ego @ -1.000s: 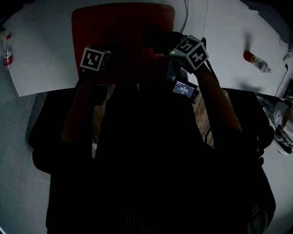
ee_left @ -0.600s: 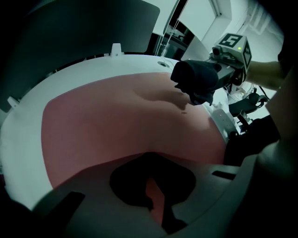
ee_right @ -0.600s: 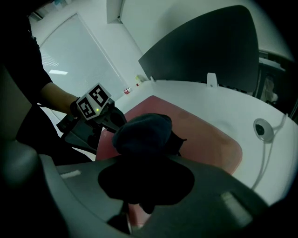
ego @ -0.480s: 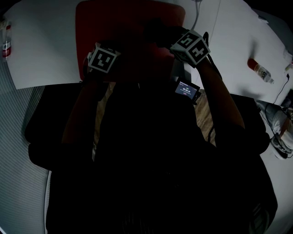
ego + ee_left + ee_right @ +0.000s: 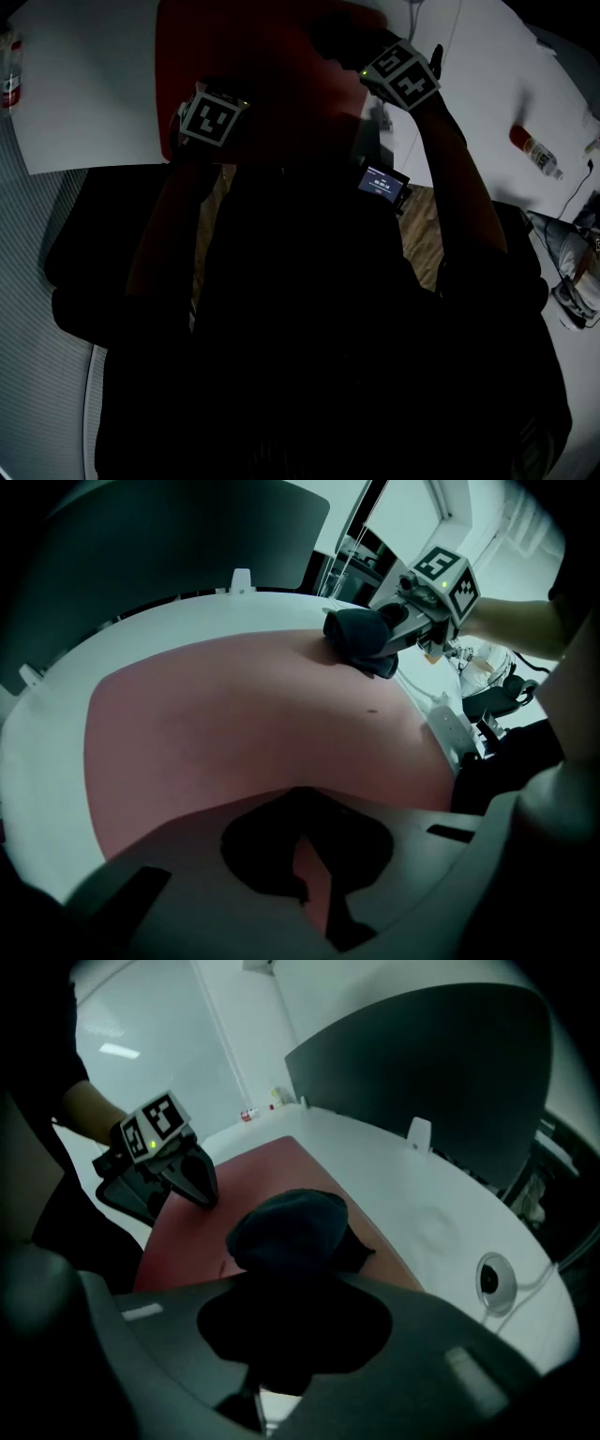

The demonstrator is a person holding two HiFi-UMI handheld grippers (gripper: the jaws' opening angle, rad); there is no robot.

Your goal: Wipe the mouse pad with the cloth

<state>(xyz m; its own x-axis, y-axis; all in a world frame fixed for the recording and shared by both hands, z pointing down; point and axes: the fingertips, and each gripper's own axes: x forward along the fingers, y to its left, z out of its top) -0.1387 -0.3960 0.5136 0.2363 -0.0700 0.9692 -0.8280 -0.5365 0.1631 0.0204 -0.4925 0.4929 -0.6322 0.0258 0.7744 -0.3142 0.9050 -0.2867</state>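
- The red mouse pad [image 5: 234, 724] lies flat on a white table [image 5: 441, 1222].
- The right gripper [image 5: 384, 641] has its jaws closed on a dark cloth [image 5: 289, 1225], which bulges out in a rounded lump in front of them.
- The cloth touches the mouse pad near its far right edge, just beside the bare white table.
- The left gripper [image 5: 202, 1192] stands over the near left part of the pad, well apart from the cloth, and its tips point down to the red surface.
- Its jaws are almost together, with only a thin strip of the pad showing between them, and they hold nothing.
- A bottle [image 5: 534, 150] with a red cap lies on the table, far to the right of the pad.
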